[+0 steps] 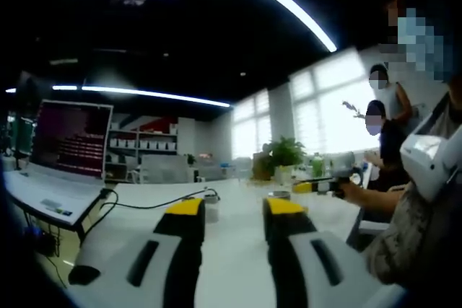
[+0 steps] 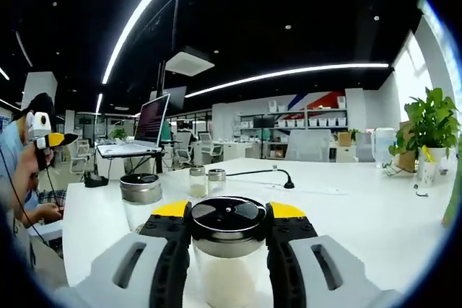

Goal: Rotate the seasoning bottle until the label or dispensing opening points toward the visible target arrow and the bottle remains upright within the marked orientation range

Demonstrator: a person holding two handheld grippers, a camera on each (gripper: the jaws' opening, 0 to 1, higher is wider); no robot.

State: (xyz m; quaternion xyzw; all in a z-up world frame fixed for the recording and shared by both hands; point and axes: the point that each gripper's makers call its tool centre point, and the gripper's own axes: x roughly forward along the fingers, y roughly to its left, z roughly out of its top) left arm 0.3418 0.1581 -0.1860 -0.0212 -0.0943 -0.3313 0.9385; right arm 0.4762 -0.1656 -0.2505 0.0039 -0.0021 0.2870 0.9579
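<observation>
A glass seasoning bottle (image 2: 227, 268) with a black lid and white contents stands upright on the white table (image 2: 361, 214). My right gripper (image 2: 227, 216) is shut on it, one yellow-tipped finger pressing each side just below the lid. In the left gripper view my left gripper (image 1: 234, 210) is open above the table (image 1: 238, 265), with nothing between its fingers. The right gripper (image 1: 325, 185) comes into that view from the right, in a person's hand. The left gripper (image 2: 47, 139) appears far left in the right gripper view.
A silver-lidded jar (image 2: 141, 194) stands left of the held bottle, with two small shakers (image 2: 206, 180) behind it. A laptop (image 2: 148, 131) on a stand and a black cable (image 2: 267, 173) lie further back. A potted plant (image 2: 432, 124) is at the right. People (image 1: 386, 128) stand beside the table.
</observation>
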